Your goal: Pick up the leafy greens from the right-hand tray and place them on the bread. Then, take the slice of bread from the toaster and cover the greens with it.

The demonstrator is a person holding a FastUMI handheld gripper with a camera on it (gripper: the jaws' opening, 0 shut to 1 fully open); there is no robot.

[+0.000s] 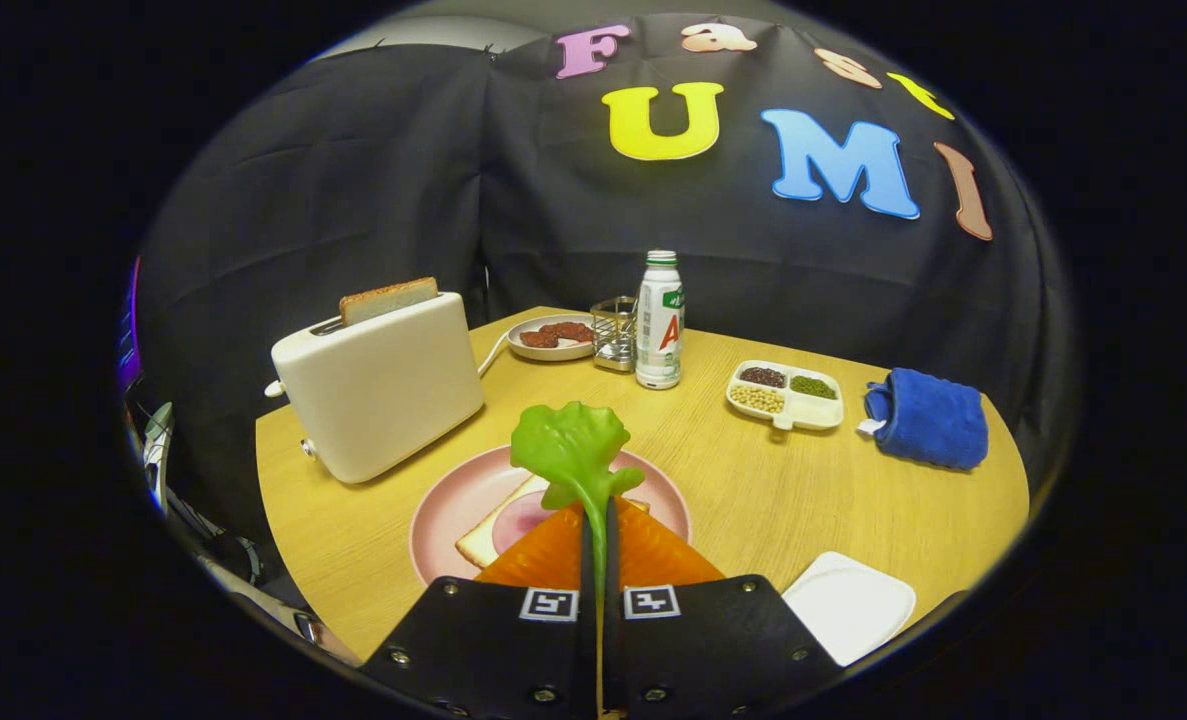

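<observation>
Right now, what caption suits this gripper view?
Gripper shut on green leafy lettuce, above bread on a pink plate.

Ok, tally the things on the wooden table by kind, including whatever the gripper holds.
Bread slices: 2, one in the white toaster, one on the pink plate
Dishes and trays: 4
Toasters: 1
White bottles: 1
Wire holders: 1
Blue cloths: 1
Green leaves, pinched in the gripper: 1
Total: 11

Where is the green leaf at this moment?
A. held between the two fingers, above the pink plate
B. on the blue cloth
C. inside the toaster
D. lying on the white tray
A: the fingers are shut on the stem of the leaf, which stands up over the pink plate and the bread on it.
</observation>
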